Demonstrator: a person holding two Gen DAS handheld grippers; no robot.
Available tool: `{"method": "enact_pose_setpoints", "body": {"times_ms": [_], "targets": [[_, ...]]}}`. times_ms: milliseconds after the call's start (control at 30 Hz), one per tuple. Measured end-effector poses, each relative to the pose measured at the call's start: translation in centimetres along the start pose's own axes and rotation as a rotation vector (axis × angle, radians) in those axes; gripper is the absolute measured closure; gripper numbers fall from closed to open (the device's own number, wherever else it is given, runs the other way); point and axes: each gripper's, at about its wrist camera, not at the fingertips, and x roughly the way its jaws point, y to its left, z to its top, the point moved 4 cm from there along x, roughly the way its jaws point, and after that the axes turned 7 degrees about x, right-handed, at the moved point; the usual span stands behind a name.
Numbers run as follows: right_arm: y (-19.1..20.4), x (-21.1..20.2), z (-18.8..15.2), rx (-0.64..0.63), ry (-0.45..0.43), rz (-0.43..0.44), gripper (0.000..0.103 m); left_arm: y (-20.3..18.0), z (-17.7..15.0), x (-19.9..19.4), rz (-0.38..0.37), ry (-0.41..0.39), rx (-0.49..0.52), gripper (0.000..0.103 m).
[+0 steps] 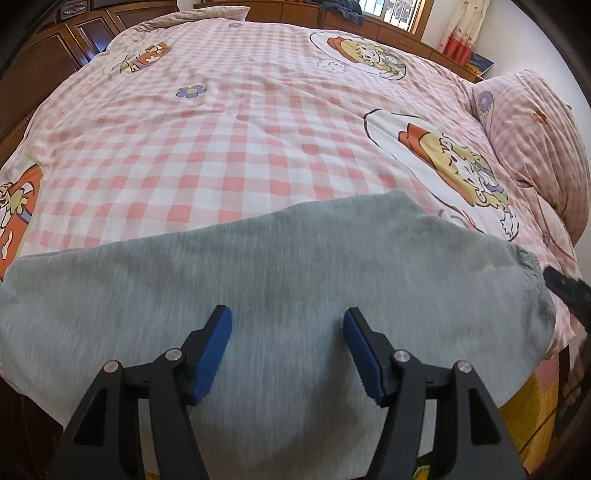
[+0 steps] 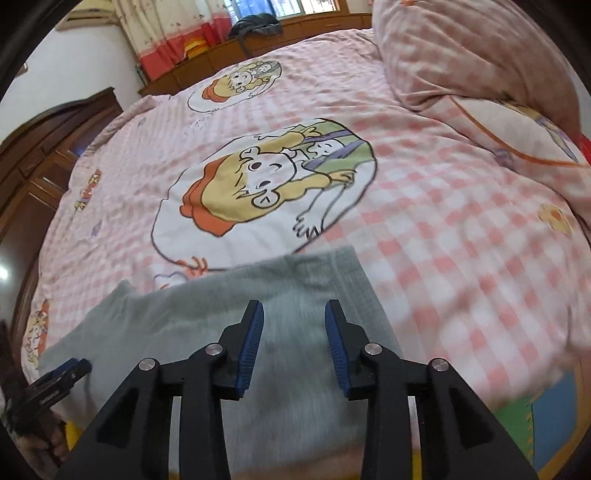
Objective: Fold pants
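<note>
Grey pants (image 1: 280, 266), soft knit, lay spread flat along the near edge of the bed, on top of the pink-and-white checked quilt (image 1: 236, 147); their gathered waistband sat at the right end in the left wrist view, and a part of the cloth hung over the bed's edge toward the person. Left gripper (image 1: 287, 350): blue-padded jaws parted wide, hovering over the middle of the pants, nothing between them. Right gripper (image 2: 294, 345): jaws likewise parted and empty, poised over the waistband end of the pants; whether its tips touched the cloth could not be told through the blur. Quilt: printed with round cartoon figures (image 2: 266, 188) and small flowers, covering the whole bed. Pillow (image 1: 532, 140): same checked cloth, propped at the right side of the bed, well apart from the pants. Beyond the bed: dark wooden cabinets (image 1: 55, 55) on the left, a low wooden ledge under a window (image 1: 391, 11), with dark clothing (image 2: 255, 26) heaped on it, and a curtain (image 2: 166, 33) with a red lower band. No boxes, baskets or other holders stood in sight.
</note>
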Motion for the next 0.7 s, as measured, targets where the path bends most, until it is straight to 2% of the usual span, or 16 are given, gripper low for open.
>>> {"method": "enact_pose_setpoints", "body": {"times_ms": [167, 400, 500, 567, 700], "targets": [[-1.5, -2.1, -2.4, 0.075, 0.001, 0.001, 0.066, 0.2, -0.3, -0.4, -0.012, 0.003, -0.009, 0.036], [-4.5, -3.5, -4.8, 0.224, -0.014, 0.014, 0.064, 0.2, -1.0, -0.8, -0.018, 0.008, 0.006, 0.029], [-6.0, -4.0, -5.4, 0.307, -0.019, 0.037, 0.055, 0.0, -1.4, -1.1, -0.031, 0.009, 0.021, 0.024], [-7.2, -4.4, -5.9, 0.372, -0.023, 0.046, 0.054, -0.1, -1.7, -1.4, -0.042, 0.007, 0.025, 0.022], [-8.0, -4.2, -6.6, 0.398, -0.002, 0.039, 0.053, -0.3, -2.1, -1.5, -0.053, 0.012, 0.026, 0.021]]}}
